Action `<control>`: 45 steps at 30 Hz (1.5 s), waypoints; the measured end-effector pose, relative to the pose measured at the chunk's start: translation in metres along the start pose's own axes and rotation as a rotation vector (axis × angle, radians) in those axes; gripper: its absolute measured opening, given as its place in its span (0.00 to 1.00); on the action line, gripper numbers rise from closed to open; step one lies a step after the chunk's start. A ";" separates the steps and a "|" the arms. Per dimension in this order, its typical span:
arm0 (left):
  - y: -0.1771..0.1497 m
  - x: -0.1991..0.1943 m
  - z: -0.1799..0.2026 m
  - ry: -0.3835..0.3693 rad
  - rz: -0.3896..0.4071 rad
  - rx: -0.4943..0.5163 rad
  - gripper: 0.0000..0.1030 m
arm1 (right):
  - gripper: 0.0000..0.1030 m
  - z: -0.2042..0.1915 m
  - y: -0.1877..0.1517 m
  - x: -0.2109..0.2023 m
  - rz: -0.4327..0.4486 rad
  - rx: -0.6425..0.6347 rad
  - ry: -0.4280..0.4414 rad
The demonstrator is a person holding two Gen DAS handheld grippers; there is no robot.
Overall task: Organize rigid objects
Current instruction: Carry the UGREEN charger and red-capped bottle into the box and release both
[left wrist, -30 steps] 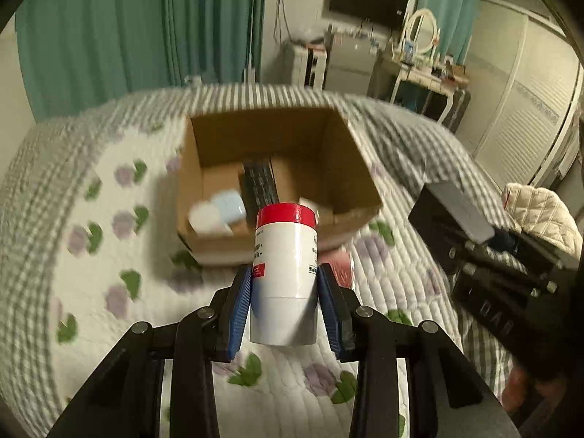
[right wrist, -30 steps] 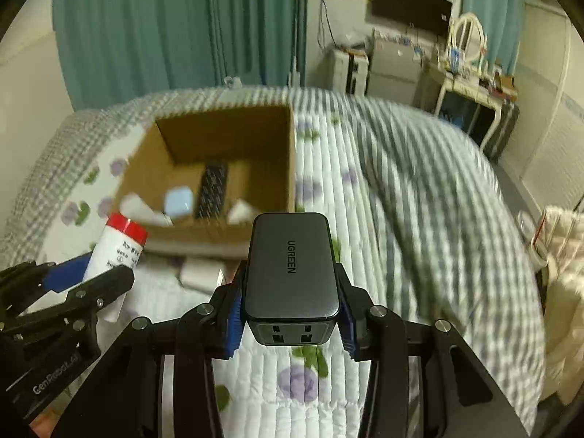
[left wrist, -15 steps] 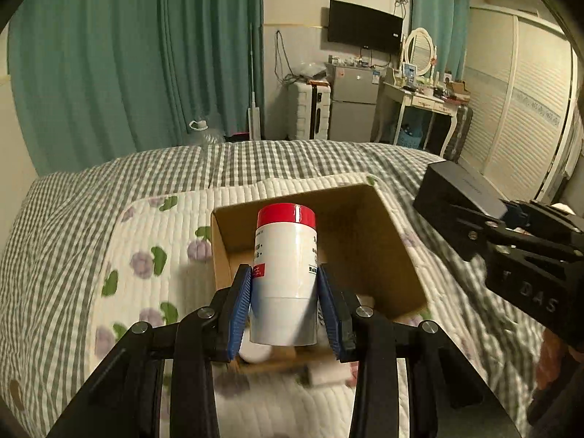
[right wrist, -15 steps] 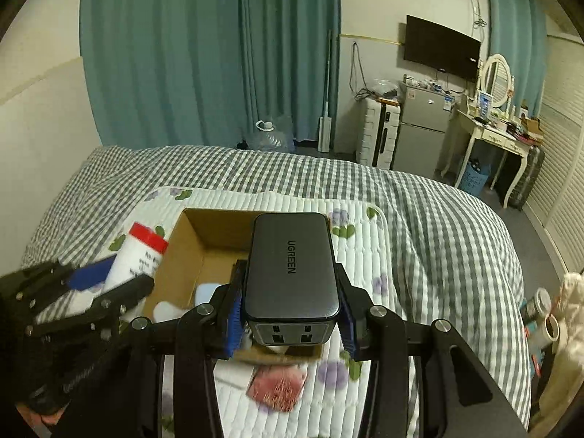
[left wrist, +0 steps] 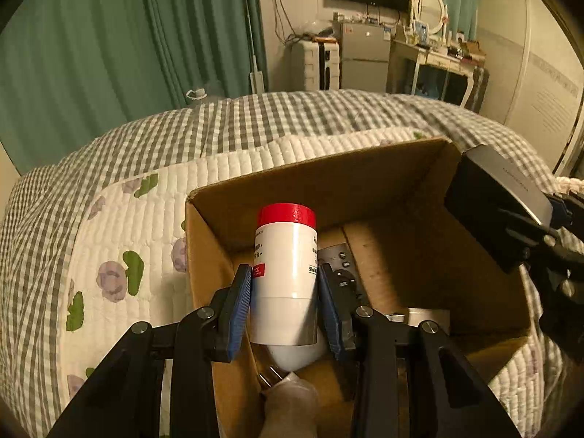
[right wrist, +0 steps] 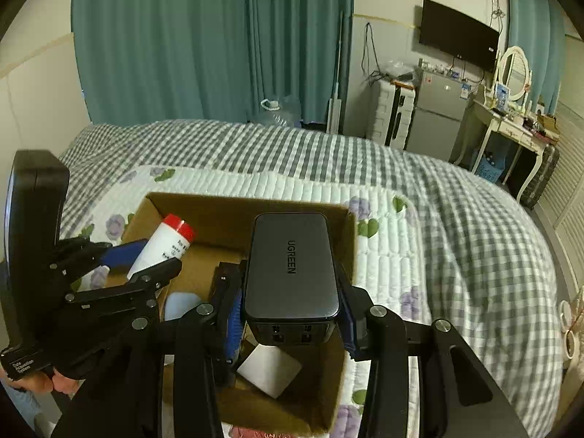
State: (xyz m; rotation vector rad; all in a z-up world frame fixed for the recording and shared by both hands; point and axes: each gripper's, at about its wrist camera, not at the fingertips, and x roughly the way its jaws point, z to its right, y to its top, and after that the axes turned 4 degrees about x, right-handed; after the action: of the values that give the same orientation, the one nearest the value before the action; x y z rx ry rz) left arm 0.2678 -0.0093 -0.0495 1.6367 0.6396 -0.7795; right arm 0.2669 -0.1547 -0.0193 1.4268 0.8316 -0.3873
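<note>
The left gripper (left wrist: 284,301) is clamped on a red-capped white bottle (left wrist: 285,266), held over the cardboard box (left wrist: 328,186) on the bed (left wrist: 109,226). At its 3 o'clock, the right gripper (right wrist: 290,323) pinches a grey charger (right wrist: 290,266) above the same box.

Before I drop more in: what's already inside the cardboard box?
Inside the cardboard box: a dark remote control, a pale blue item and a white block. The held bottle and charger hide the rest.
</note>
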 end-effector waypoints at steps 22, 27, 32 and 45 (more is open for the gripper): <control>-0.003 -0.038 -0.010 0.040 0.050 -0.003 0.50 | 0.41 -0.001 0.004 0.047 0.015 0.003 -0.058; -0.003 -0.058 -0.008 0.031 0.075 -0.009 0.50 | 0.51 0.008 0.017 0.023 0.083 0.040 -0.039; -0.012 -0.103 -0.003 0.010 0.106 -0.025 0.67 | 0.60 0.013 0.023 -0.022 0.087 0.017 -0.059; -0.076 -0.172 -0.001 0.040 0.124 -0.063 0.97 | 0.90 0.013 -0.045 -0.129 -0.011 0.062 -0.081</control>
State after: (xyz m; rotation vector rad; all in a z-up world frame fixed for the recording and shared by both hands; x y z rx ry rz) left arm 0.1017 0.0067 0.0369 1.6217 0.5787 -0.6324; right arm 0.1529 -0.2048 0.0385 1.4543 0.7681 -0.4798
